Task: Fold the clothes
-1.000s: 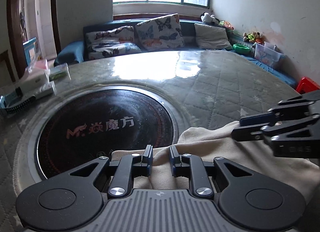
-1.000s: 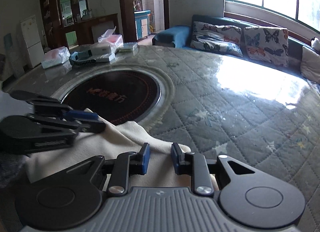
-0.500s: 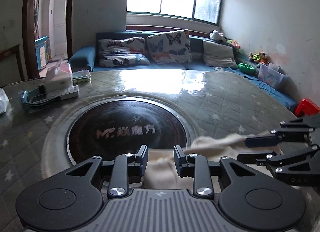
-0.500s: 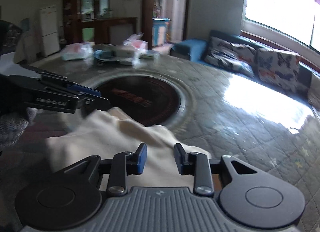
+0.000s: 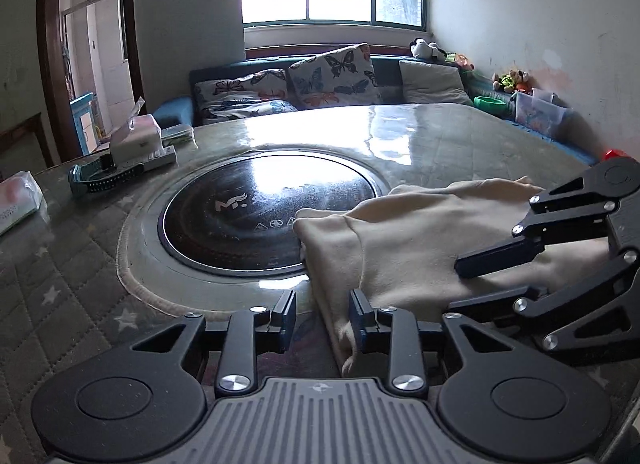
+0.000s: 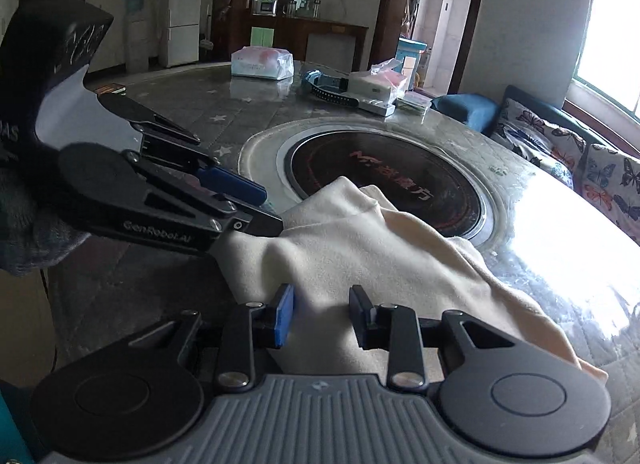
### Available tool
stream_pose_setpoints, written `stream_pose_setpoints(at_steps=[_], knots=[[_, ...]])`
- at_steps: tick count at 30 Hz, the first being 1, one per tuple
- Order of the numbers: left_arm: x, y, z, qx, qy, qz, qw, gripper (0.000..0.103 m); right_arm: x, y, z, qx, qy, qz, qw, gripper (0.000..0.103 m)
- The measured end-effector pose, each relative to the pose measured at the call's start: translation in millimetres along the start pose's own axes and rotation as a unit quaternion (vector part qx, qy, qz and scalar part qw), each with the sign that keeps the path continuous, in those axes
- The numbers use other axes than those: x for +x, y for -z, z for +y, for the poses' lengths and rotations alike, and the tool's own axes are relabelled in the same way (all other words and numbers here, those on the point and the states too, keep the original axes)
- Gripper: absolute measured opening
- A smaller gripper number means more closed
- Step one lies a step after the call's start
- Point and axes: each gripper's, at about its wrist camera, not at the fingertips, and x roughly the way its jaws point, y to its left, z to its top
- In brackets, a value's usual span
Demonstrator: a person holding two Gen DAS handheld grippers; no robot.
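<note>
A cream garment lies bunched on the round table, its far edge overlapping the rim of the black hotplate. My left gripper is open at the garment's left edge. A fold of cloth touches its right finger only. My right gripper comes in from the right, open, just over the cloth. In the right wrist view the garment spreads under my right gripper, whose jaws stand apart with cloth below the gap. My left gripper reaches the cloth's left corner there.
The table's quilted cover surrounds the hotplate. A teal basket, a tissue box and a wrapped tissue pack sit along the far left side. A sofa with butterfly cushions stands behind the table.
Both grippers' jaws have widened and let the cloth go. Both have slid sideways along the table; the left now sits at the garment's left edge. The right wrist has rolled.
</note>
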Motion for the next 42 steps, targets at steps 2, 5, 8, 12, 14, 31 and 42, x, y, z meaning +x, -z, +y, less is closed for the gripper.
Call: stream_pose_setpoints(at_steps=[2,5,8,12,14,31,42], knots=[[-4,-3,6,-0.010,0.001,-0.003,0.9999,0.033,-4,-3,2,-0.006,0.003,-0.004,1.000,0.030],[-8,-8,21,-0.045,-0.002,-0.004,0.9990,0.036,-7,-11,11,-0.030,0.002,-0.016,0.999,0.031],[-11,-11,36,-0.086,-0.003,0.000,0.9963,0.037,-1,-16,22,-0.051,-0.012,-0.020,0.998,0.034],[-14,-13,47,-0.128,0.001,0.007,0.9918,0.044,12,-20,39,-0.085,-0.024,-0.018,0.996,0.036],[-14,-13,50,-0.147,0.008,0.010,0.9890,0.049,19,-21,46,-0.103,-0.025,-0.014,0.994,0.037],[14,-16,64,-0.334,0.086,0.066,0.9362,0.059,11,-26,25,-0.003,-0.043,-0.031,0.999,0.012],[32,-15,61,-0.407,0.112,0.089,0.9019,0.057,-10,-25,11,0.032,-0.058,-0.061,0.996,0.011]])
